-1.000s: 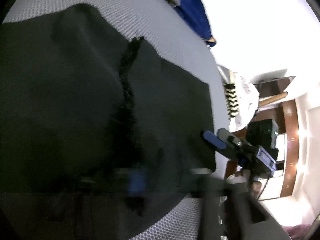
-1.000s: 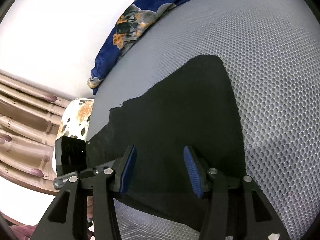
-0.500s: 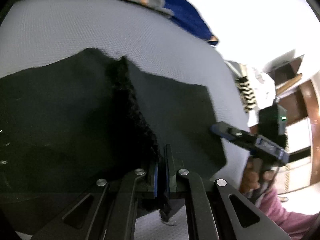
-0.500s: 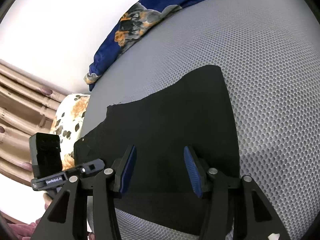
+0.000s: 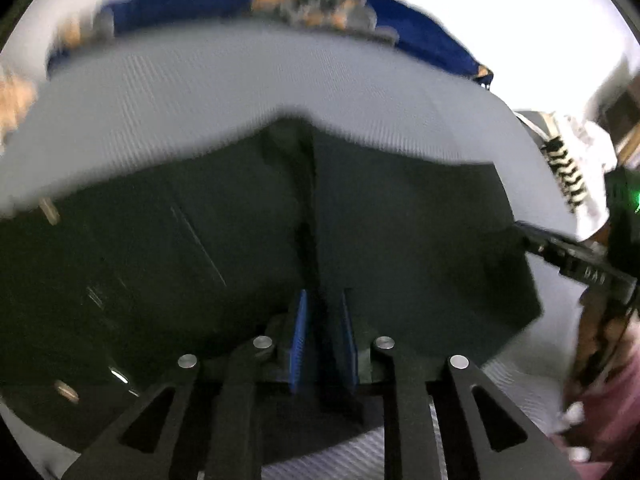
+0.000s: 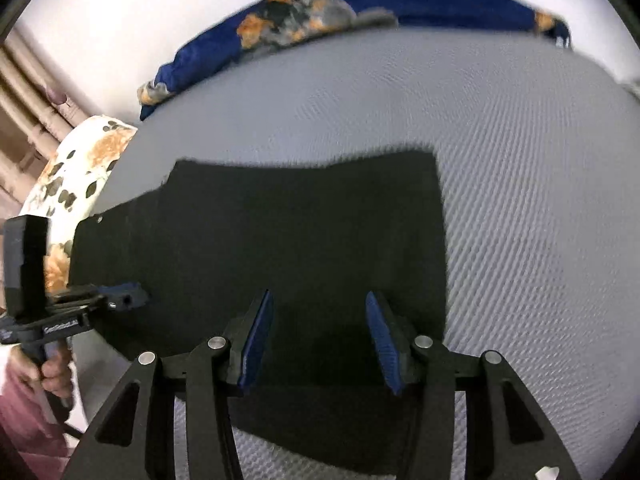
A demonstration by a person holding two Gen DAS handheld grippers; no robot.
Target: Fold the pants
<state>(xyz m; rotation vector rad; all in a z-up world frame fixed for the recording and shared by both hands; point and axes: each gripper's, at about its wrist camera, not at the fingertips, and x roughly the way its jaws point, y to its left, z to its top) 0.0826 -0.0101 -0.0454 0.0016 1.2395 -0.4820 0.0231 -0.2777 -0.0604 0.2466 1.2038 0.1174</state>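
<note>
Black pants (image 5: 400,232) lie spread on a grey mesh surface (image 5: 200,92). A raised fold ridge runs down their middle into my left gripper (image 5: 322,340), whose blue pads stand slightly apart, with dark cloth between them. In the right wrist view the pants (image 6: 300,232) fill the centre. My right gripper (image 6: 320,340) is open and empty just above the cloth near its right edge. The left gripper (image 6: 124,300) shows at the pants' left edge, and the right gripper (image 5: 560,252) at their right edge.
A blue floral cloth (image 6: 360,4) lies along the far edge of the surface. A white floral cushion (image 6: 76,176) sits at the left. The person's hand and pink sleeve (image 6: 36,400) hold the left tool. Striped white fabric (image 5: 568,168) lies at the right.
My left gripper's pads have parted a little around the ridge of cloth it was pinching. The pants now lie flatter and squarer. The right gripper stayed open and swung its view to the left.
</note>
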